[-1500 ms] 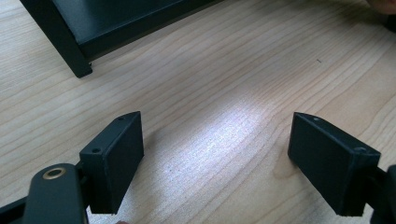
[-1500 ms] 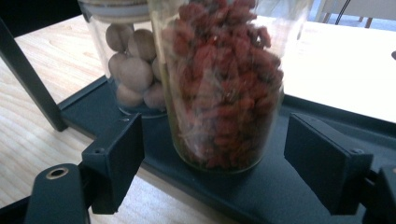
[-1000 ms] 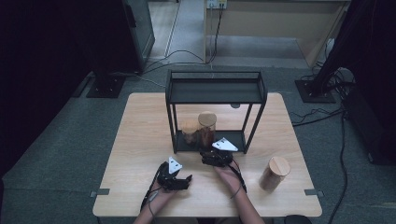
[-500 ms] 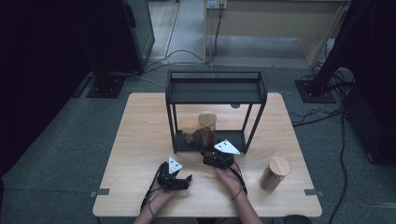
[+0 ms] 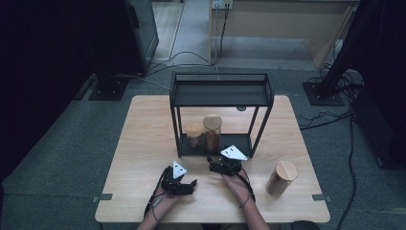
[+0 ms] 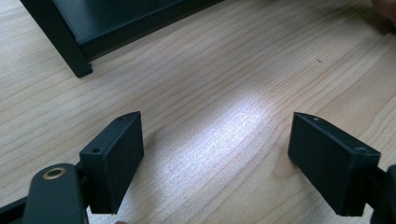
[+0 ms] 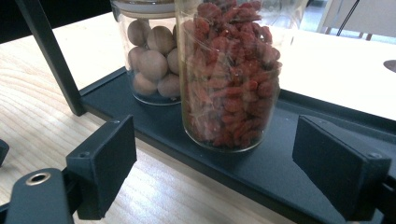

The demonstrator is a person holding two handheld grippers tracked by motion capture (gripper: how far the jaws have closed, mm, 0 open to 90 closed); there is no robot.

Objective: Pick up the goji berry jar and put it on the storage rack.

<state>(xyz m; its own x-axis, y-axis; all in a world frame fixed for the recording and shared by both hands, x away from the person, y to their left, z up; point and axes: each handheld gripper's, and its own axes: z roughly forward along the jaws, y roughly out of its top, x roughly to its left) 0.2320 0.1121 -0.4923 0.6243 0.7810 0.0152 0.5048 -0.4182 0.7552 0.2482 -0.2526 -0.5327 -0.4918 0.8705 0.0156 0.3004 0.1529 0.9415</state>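
Observation:
A black two-level shelf rack (image 5: pixel 220 94) stands at the middle of the wooden table (image 5: pixel 143 143). On its lower shelf (image 7: pixel 285 140) a glass jar of red dried berries (image 7: pixel 229 74) stands in front, with a jar of round brown nuts (image 7: pixel 152 56) behind it to the left. My right gripper (image 7: pixel 215 128) is open just in front of the shelf edge, aimed at the berry jar, with nothing between its jaws. My left gripper (image 6: pixel 217 126) is open low over bare wood, near the rack's corner leg (image 6: pixel 70 51). From above, the left gripper (image 5: pixel 184 184) and right gripper (image 5: pixel 218 163) sit side by side.
A tall jar with a wooden lid (image 5: pixel 281 178) stands on the table to the right of my right hand. The rack's upright posts (image 7: pixel 49 56) flank the jars. Cables and dark stands lie on the floor beyond the table.

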